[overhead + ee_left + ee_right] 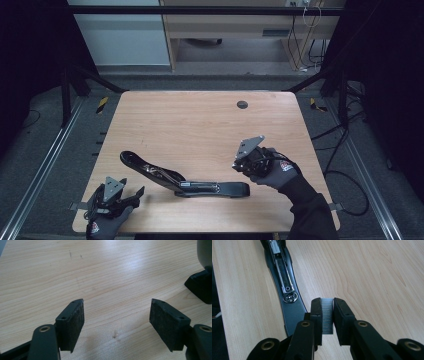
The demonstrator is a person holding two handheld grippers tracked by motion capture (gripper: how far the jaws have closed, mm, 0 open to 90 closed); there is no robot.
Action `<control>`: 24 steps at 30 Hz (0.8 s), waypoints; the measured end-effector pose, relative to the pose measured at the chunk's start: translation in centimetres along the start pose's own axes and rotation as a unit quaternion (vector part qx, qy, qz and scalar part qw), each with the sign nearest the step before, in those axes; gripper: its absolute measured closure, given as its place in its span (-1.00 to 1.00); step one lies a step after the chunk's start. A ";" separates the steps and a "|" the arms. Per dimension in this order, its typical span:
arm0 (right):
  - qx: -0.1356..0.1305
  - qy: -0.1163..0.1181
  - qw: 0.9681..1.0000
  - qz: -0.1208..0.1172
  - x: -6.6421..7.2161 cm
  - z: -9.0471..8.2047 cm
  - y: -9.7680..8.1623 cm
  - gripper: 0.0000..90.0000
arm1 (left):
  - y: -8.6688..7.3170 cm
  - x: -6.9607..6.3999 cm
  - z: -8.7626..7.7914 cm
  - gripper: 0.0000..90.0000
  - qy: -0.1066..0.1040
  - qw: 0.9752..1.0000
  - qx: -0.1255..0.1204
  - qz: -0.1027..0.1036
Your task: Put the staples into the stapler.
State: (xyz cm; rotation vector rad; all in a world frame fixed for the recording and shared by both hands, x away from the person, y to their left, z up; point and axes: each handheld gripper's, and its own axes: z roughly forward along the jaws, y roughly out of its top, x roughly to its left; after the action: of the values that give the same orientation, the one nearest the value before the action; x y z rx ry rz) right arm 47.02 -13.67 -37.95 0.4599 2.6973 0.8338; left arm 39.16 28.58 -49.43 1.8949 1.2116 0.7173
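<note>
Pinching a strip of staples (327,315) between its pads, the right gripper (327,315) hangs just above the near end of an opened stapler (182,181) that lies toward the near edge of the wooden table (200,120). The strip is light, thin and brittle: glued wire legs that would likely snap apart if bent or squeezed across their length, so the flat sides, where the pads now press, look like the safest place to hold it. It is also smooth metal and could slip if the grip loosens. The stapler is stiff and heavier, its black arm swung up and back toward the left, its metal staple channel (282,272) lying exposed along the base. Its base or raised arm would be the place to steady it. The left gripper (116,315) rests near the table's near left corner, jaws spread with nothing between them. Counted: one staple strip, one stapler, two grippers, one table.
</note>
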 end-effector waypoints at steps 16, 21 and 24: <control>0.004 0.013 0.999 -0.041 1.2 0.6 3.2 0.74 | 0.0 0.0 0.1 -0.39 0.002 1.000 0.004 0.000; 0.007 0.021 0.998 -0.051 1.6 1.1 4.1 0.74 | -0.1 0.0 0.2 -0.39 0.002 1.000 0.005 0.000; 0.010 0.025 0.998 -0.054 1.7 1.4 4.5 0.74 | -0.1 0.0 0.2 -0.39 0.001 1.000 0.004 -0.001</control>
State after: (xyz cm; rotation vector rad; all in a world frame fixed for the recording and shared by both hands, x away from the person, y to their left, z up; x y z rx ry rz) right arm 46.98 -8.81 -36.72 0.2967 2.7513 0.7997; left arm 39.25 28.54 -49.57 1.9006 1.2190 0.7139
